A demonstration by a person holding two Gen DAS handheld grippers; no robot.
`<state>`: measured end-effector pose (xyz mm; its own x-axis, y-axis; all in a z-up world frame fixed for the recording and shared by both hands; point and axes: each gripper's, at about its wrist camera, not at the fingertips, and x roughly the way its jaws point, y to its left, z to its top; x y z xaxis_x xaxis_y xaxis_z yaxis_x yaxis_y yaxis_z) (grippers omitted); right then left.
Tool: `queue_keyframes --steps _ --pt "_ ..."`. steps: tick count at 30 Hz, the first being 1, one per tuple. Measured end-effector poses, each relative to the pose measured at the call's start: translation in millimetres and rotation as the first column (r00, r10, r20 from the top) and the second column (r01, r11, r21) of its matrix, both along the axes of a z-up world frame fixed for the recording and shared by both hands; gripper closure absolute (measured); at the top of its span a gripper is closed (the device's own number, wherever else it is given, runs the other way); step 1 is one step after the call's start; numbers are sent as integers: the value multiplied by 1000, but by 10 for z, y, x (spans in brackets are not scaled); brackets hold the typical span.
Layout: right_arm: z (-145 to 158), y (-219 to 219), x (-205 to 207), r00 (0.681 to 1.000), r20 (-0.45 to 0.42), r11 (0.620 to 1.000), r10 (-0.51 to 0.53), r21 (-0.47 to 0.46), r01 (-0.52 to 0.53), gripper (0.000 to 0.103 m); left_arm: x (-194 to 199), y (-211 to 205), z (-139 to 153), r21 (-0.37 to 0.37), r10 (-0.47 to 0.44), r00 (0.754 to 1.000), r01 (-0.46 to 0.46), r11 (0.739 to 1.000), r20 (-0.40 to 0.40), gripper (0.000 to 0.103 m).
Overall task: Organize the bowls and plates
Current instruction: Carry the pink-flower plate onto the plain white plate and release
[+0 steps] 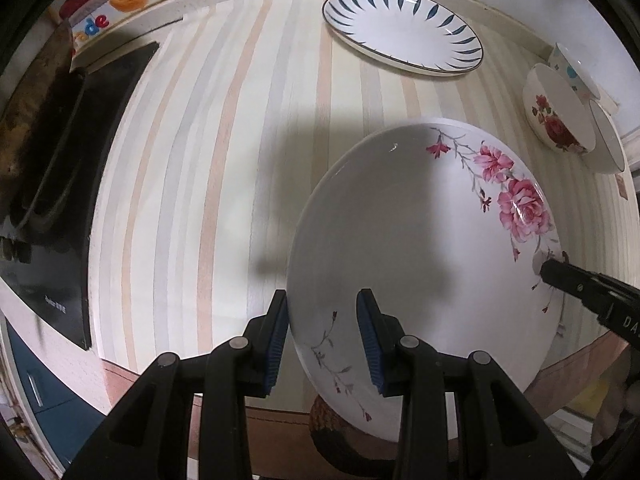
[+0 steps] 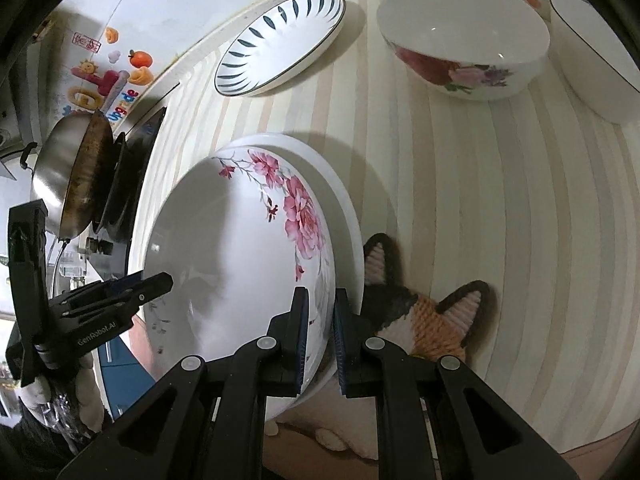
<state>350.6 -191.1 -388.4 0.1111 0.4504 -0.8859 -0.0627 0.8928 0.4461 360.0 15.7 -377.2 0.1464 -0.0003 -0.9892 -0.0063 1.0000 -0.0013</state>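
A large white plate with pink flowers [image 1: 420,248] is held tilted above the striped counter by both grippers; it also shows in the right wrist view [image 2: 240,248]. My left gripper [image 1: 322,338] straddles its near rim, jaws open wider than the rim. My right gripper [image 2: 320,336] is shut on the opposite rim; its tip shows in the left wrist view [image 1: 560,276]. A blue-leaf plate [image 1: 402,28] lies at the back. A rose bowl [image 2: 464,40] and a blue-rimmed white bowl [image 2: 592,52] stand at the right.
A knitted cat-shaped mat [image 2: 424,320] lies under the held plate. A black stove [image 1: 52,200] with a steel pan [image 2: 72,176] is at the left. A dotted cup [image 1: 572,66] stands by the back wall. The counter's front edge [image 1: 280,404] is close below.
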Motion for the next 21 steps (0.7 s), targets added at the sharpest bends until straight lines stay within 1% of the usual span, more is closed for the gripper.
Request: queue_keyframes --steps 4,5,8,11,14,16,19,21 --pt "-1 -45 36 999 -33 999 -19 28 20 89 11 -48 -23 20 -20 1000 20 1000 -7 71" --pt "0 -56 39 999 -39 999 -22 35 23 87 5 -61 -30 22 -27 1000 27 999 -10 71" --pt "16 -72 51 998 -52 999 -28 39 30 87 11 -73 -22 22 -44 999 44 999 -13 71" --pt "47 -121 73 995 -76 997 -58 49 62 86 17 -86 -15 15 -59 998 60 998 -20 71" --pt "92 -147 87 995 -81 998 -54 24 56 84 5 -93 6 10 -67 998 67 998 -22 71" --pt "125 -177 92 996 -80 998 -49 29 52 84 18 -63 55 11 -65 998 65 998 -11 71" --pt "216 -227 134 996 -73 997 -54 45 57 84 68 -20 218 -2 -56 998 56 998 15 71" --pt "348 -231 179 997 -53 997 -51 49 54 84 124 10 349 -19 -50 998 51 999 38 71"
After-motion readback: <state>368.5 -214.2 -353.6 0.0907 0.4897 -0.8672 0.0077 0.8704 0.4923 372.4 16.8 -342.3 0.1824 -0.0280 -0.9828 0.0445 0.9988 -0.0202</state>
